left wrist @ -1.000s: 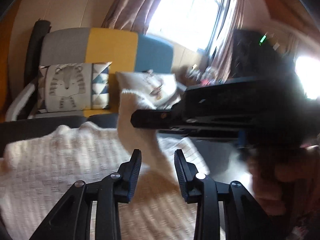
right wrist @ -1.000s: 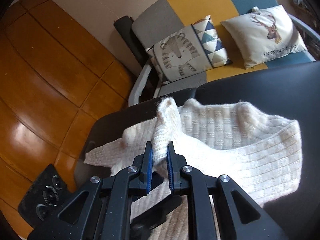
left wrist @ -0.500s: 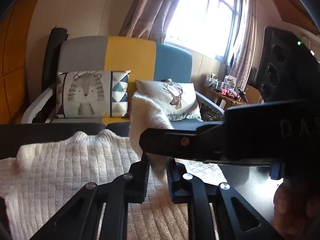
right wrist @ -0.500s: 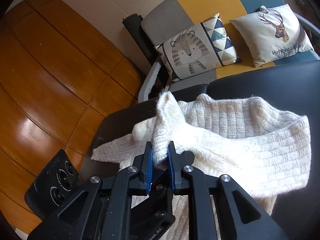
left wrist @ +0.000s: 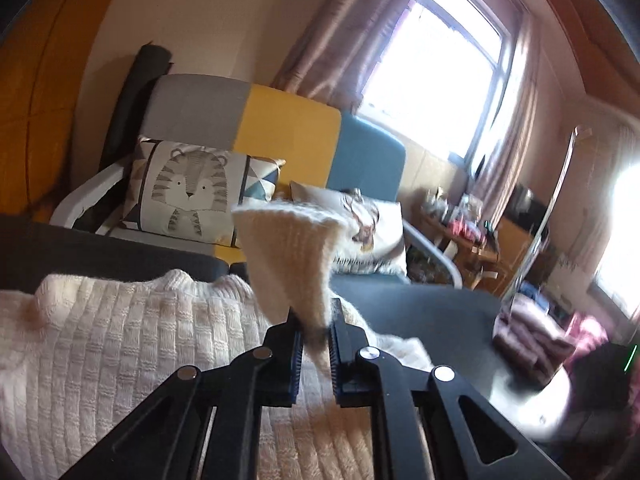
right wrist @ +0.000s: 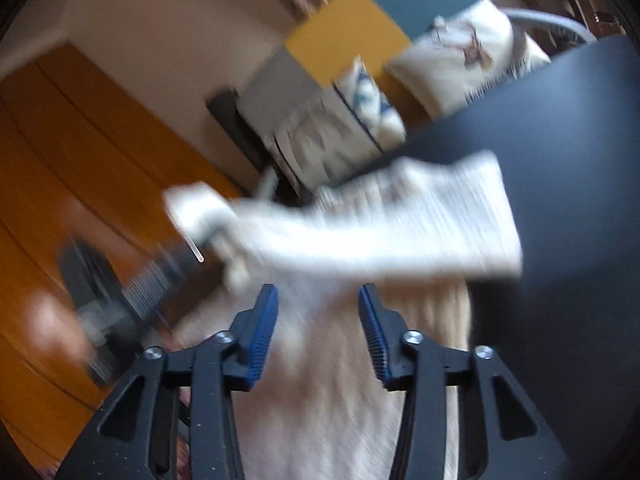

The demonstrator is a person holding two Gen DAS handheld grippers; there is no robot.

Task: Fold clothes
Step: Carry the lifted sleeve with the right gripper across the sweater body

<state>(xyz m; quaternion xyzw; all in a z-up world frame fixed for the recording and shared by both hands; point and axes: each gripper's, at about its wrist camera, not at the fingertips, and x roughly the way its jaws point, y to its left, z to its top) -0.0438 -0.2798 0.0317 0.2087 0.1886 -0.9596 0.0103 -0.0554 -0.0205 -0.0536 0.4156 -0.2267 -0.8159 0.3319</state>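
Left tool (left wrist: pixel 314 346) clenched on a flap of the cream sweater (left wrist: pixel 120 344); the pinched piece stands up from the jaws toward 12 o'clock, fanning wider at its top. Right tool (right wrist: pixel 318 332) jaws opening, nothing pressed between the pads; knit lies under and beyond them, view heavily blurred. From the right tool, a folded band of the sweater runs across at 12 o'clock, its long axis from 9 to 3 o'clock, lifted at the 10 o'clock end, where blur hides what carries it. The left tool is the one with the cloth, so my read is that it carries the flap next; the body of the sweater lies flat from its 9 o'clock side down to 6 o'clock, so the flap would have to go over that way to land on the body. Risk, as a guess: loose knit sagging out of a narrow pinch. Dark surface (left wrist: pixel 432 312) bare at 2 o'clock of the left tool, sweater covering its near left part. Beyond: sofa (left wrist: pixel 288 128) in grey, yellow and blue at 11 o'clock, tiger cushion (left wrist: pixel 188 196) on it, bright window (left wrist: pixel 432 60) with curtains at 1 o'clock, orange wood panels (right wrist: pixel 80 160) left in the right view.
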